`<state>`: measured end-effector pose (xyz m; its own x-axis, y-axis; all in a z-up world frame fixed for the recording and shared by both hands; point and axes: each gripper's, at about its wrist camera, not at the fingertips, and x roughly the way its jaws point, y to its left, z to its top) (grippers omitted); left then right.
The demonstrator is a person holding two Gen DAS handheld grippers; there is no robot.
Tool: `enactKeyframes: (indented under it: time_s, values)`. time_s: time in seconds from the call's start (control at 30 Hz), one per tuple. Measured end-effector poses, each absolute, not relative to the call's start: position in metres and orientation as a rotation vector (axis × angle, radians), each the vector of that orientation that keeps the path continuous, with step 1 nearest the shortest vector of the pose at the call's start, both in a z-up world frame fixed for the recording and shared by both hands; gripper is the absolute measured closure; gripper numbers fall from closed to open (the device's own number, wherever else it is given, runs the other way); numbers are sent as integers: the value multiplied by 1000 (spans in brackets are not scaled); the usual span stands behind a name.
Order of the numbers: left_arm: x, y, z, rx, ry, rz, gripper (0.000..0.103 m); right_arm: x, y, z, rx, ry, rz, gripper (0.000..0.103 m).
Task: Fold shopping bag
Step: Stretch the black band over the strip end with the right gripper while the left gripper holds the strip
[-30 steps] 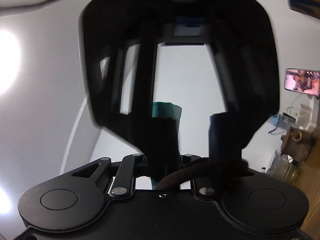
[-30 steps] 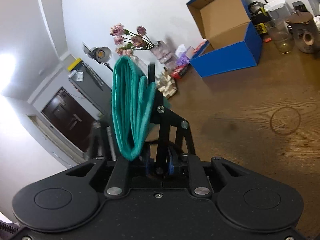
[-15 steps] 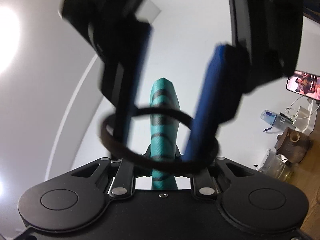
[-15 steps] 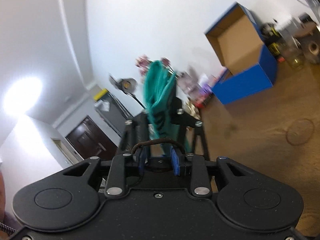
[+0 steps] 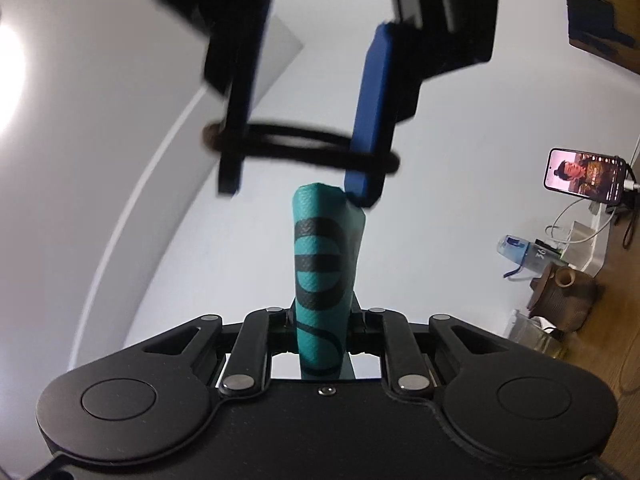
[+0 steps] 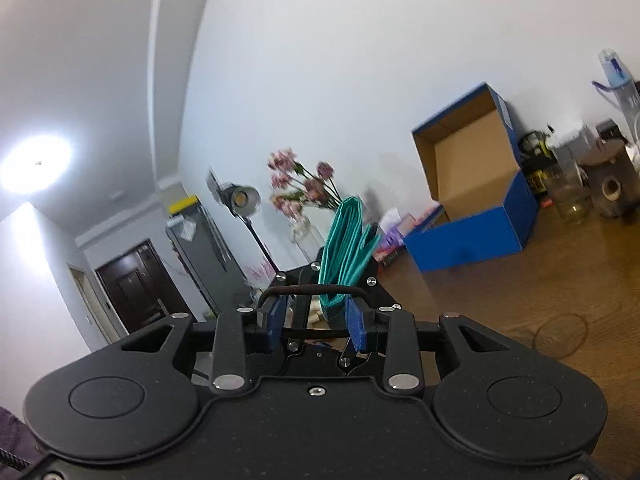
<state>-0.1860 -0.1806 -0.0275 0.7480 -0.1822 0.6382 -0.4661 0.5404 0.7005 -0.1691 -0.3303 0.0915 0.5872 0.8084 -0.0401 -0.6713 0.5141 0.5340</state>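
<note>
Left tongs (image 5: 320, 336) clamp folded bag (image 5: 322, 276) upright — right tongs (image 5: 300, 188), opening, stretch elastic band (image 5: 300, 146) just above its tip.

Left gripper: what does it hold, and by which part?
The left gripper is shut on the folded bag, gripping its lower end; the upper end sticks out free.

Teal bag (image 5: 320, 276) with black curved print; dark brown elastic band (image 5: 300, 148); blue-padded tongs (image 6: 316, 322); blue box (image 6: 472, 236), tan inside
</note>
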Motion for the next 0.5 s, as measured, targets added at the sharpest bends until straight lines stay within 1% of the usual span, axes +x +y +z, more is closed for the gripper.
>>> enactKeyframes:
  time_s: [0.27, 0.4, 0.5]
  values:
    - [-185, -176, -42, 1111, -896, 164, 88, -146, -329, 95, 516, 389, 921, 66]
    - [-176, -165, -50, 1171, -958, 182, 88, -134, -324, 102, 461, 455, 953, 66]
    - [-172, -161, -53, 1199, -986, 166, 88, -134, -317, 105, 419, 452, 947, 66]
